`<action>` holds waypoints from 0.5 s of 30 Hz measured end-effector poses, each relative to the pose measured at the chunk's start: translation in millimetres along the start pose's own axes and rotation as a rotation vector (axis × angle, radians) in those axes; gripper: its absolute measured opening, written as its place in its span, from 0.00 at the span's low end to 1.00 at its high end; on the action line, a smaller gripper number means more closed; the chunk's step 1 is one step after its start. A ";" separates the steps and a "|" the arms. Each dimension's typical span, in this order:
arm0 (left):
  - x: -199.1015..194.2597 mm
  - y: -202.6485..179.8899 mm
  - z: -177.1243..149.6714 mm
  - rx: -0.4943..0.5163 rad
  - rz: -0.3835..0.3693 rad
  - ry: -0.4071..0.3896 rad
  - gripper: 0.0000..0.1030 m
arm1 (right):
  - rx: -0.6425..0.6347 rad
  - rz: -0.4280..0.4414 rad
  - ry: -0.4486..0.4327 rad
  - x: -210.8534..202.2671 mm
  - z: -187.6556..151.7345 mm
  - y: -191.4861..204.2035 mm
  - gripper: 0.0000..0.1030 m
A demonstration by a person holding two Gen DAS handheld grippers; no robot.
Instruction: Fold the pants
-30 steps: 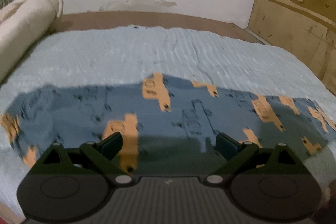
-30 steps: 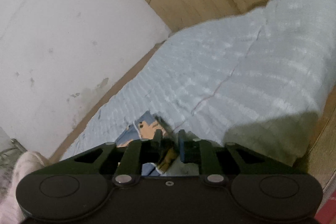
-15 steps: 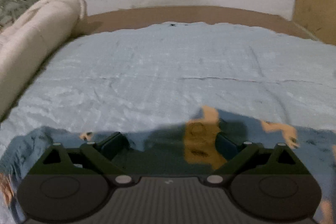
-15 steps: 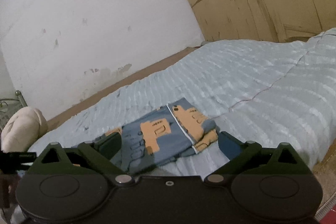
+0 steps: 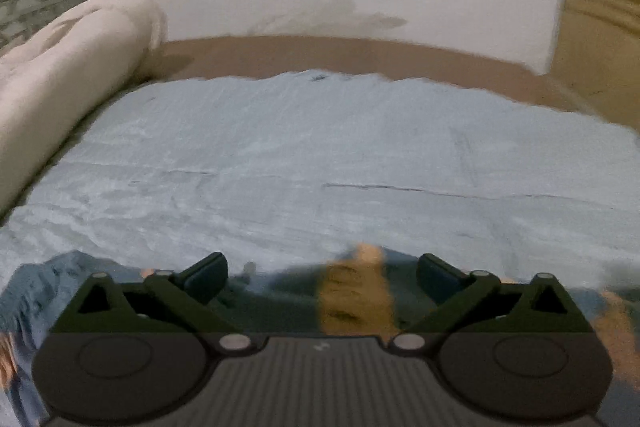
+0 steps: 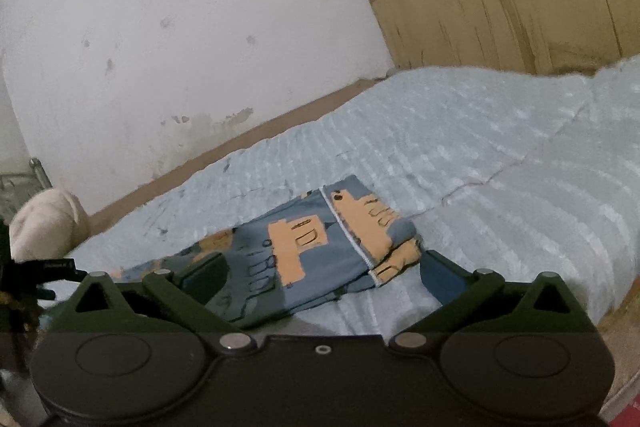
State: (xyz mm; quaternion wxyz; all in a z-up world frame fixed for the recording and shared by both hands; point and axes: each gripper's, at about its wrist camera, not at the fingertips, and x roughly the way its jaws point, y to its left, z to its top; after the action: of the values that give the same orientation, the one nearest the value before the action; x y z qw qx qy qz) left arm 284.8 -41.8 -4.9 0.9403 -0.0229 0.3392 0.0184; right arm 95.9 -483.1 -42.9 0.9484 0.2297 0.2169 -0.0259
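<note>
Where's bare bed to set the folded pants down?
Free: blue bedspread between pants and the brown strip along the wall, and right of the pants toward the bed edge. Crowded: left side, where the rolled cream blanket lies.

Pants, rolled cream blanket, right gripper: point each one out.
pants [image 6: 304, 247]: right wrist view, on the orange patch of the folded top layer.
rolled cream blanket [image 5: 72, 67]: left wrist view, on its upper side.
right gripper [image 6: 322, 277]: right wrist view, midway between its open fingertips.
</note>
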 end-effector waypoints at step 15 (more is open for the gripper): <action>-36.9 -85.9 -70.1 0.273 -0.296 0.066 0.99 | 0.372 -0.130 -0.053 12.2 8.8 -14.9 0.61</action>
State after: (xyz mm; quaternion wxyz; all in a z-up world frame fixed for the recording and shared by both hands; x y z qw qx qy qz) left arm 216.0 -132.1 -32.6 0.9155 0.0548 0.3620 -0.1668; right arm 108.2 -499.7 -47.4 0.8913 0.3859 0.1978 -0.1327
